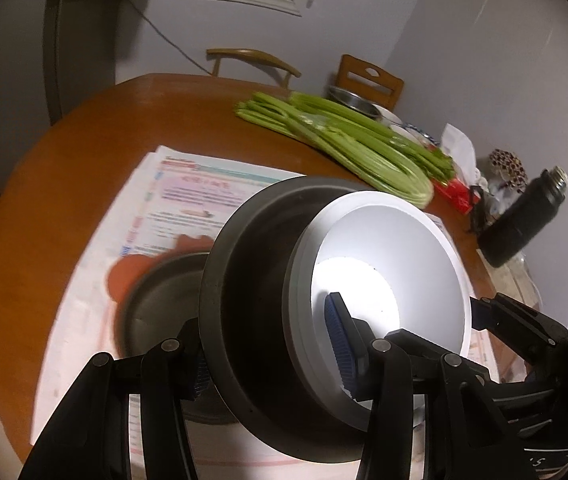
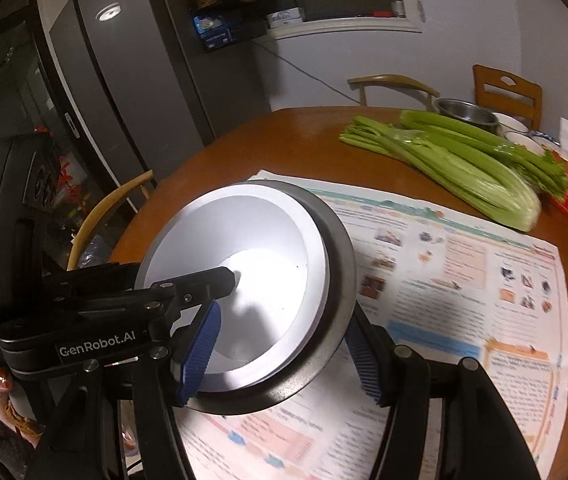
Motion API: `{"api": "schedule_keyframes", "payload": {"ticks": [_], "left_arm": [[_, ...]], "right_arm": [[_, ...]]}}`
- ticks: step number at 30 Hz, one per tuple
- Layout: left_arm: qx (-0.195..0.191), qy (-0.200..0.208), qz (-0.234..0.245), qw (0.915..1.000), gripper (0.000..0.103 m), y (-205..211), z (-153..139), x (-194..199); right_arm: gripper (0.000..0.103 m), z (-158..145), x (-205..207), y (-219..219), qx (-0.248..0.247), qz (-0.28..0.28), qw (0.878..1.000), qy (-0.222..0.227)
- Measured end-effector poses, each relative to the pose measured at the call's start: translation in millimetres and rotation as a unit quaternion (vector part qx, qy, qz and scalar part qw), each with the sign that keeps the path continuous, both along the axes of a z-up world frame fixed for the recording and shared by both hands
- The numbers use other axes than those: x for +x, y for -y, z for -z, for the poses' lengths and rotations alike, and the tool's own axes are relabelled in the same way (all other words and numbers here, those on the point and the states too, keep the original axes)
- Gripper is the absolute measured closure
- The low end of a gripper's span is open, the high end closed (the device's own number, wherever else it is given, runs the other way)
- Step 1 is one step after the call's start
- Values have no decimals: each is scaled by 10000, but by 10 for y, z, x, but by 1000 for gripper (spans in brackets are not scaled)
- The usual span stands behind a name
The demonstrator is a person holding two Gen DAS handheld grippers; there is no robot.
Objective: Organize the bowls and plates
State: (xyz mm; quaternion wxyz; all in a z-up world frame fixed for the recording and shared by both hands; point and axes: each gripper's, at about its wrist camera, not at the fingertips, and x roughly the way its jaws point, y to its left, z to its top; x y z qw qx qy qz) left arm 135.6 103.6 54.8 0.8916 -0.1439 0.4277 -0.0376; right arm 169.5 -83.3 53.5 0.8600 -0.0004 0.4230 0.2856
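Item: nested stack, a white bowl (image 1: 396, 264) seated inside a dark grey bowl (image 1: 252, 280), held tilted above a newspaper (image 1: 188, 200) spread on a round wooden table (image 1: 84, 128). Left gripper (image 1: 272, 344): fingers closed across the near wall of the stack, one blue pad (image 1: 344, 344) inside the white bowl, the other against the grey bowl's outer side. Right gripper (image 2: 280, 344): fingers likewise clamped over the stack's rim, one pad (image 2: 200, 352) lying in the white bowl (image 2: 252, 256), the other beneath the grey bowl (image 2: 336, 264). A further dark bowl (image 1: 152, 300) rested on the newspaper directly below, blurred. Also on the table: a celery bunch (image 1: 348, 140) at the far side, a steel bowl (image 1: 352, 100) behind it, a black bottle (image 1: 520, 220) near the right edge.
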Motion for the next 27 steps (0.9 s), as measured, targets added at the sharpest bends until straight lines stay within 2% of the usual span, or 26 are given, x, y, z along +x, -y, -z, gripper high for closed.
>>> {"api": "schedule_keyframes", "payload": {"ticks": [12,21,27], "left_arm": [[-120,-217,-199,9995,52,-505,295,2],[-260,-323,-148,9990,51,-594,473,37],[-241,-283,-109,9993,51,-585,488,42]], "right_arm": [[40,239,151,-578,-175,-300,9990,-294],[40,392,183,-727,-353,-274,9980,-451],[40,435,217,-735,-330,-225,9978,-536]]}}
